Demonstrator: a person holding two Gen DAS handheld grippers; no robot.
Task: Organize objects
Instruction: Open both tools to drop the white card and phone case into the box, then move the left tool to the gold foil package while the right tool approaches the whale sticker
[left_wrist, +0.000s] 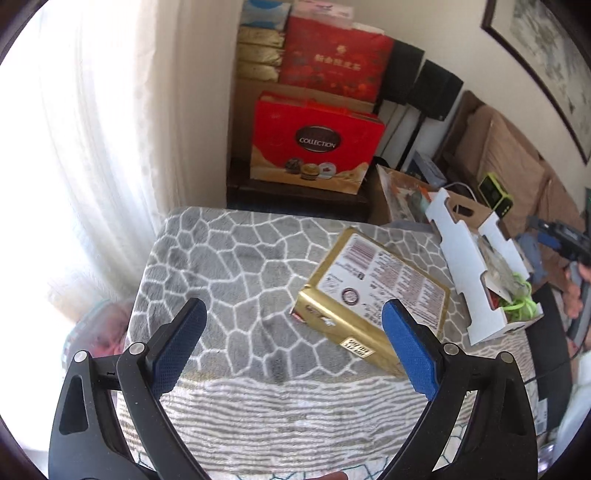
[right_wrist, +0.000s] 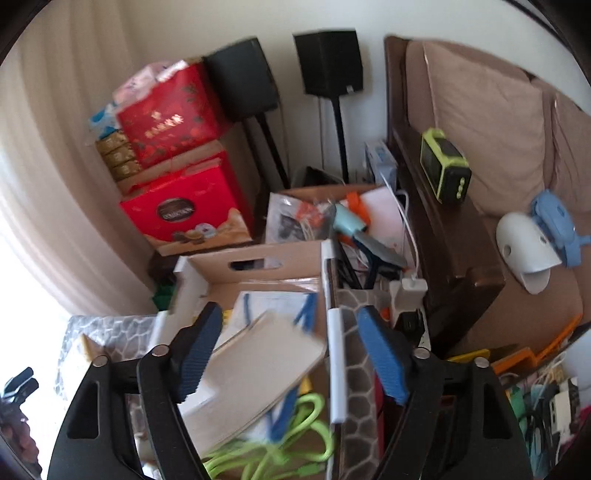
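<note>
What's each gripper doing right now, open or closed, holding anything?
Left gripper: open, holding nothing, above the gold box.
Right gripper: open, nothing gripped, over the cardboard box.

The supporting surface was a raised block draped in a grey fleece blanket (left_wrist: 236, 266) with a white cracked-stone pattern, filling the lower centre of the left wrist frame. Directly on it lay a gold box (left_wrist: 373, 295), label side up, right of centre and tilted diagonally. At the right edge stood an open white-and-brown cardboard box (left_wrist: 476, 269), set apart from the gold box. It held green cord (right_wrist: 273, 443) and a pale flat packet (right_wrist: 266, 365).
</note>
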